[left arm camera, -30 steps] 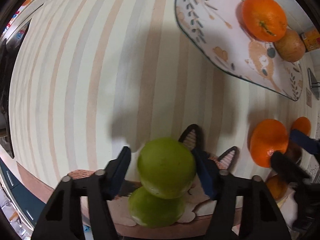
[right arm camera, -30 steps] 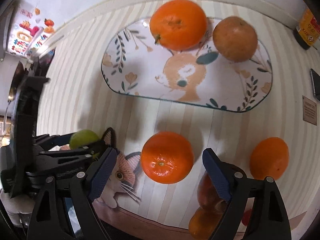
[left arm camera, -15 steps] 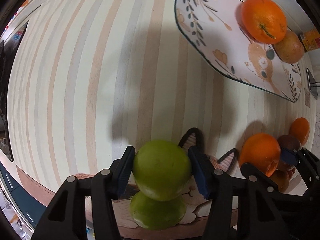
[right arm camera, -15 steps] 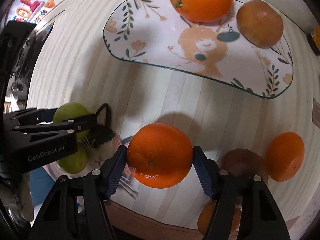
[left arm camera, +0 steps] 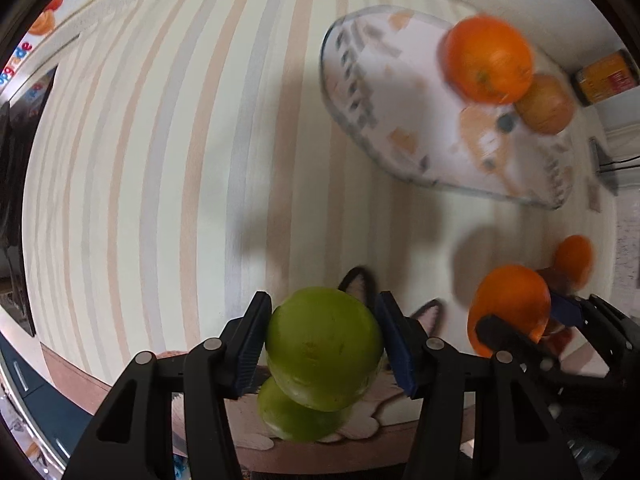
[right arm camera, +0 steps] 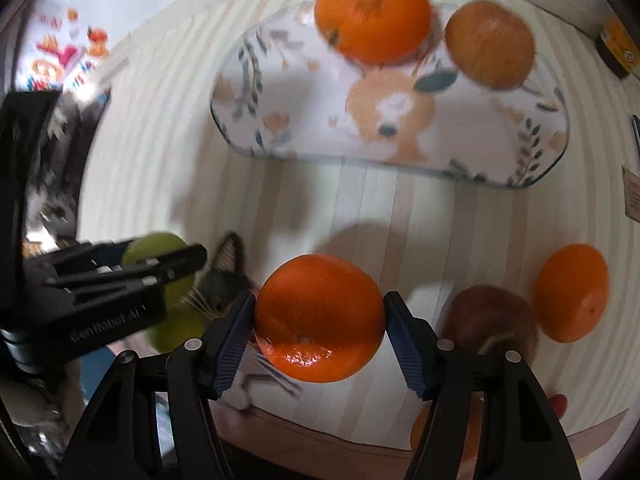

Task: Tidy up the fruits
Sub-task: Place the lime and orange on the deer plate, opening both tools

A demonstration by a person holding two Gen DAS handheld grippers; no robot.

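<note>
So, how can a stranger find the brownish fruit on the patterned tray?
Look to the oval white tray with the fox and leaf print at the far side of the striped table. Two fruits sit there; the dull golden-brown round apple lies right of the bright glossy orange.

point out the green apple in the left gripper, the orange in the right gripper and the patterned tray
green apple (left arm camera: 324, 348): left wrist view, front face between the pads.
held orange (right arm camera: 320, 318): right wrist view, centre of peel.
patterned tray (right arm camera: 280, 92): right wrist view, bare left part.

Both grippers now clamped & raised off bench: left gripper (left arm camera: 324, 344) lifts green apple (left arm camera: 325, 347), right gripper (right arm camera: 320, 320) lifts orange (right arm camera: 320, 318).
</note>
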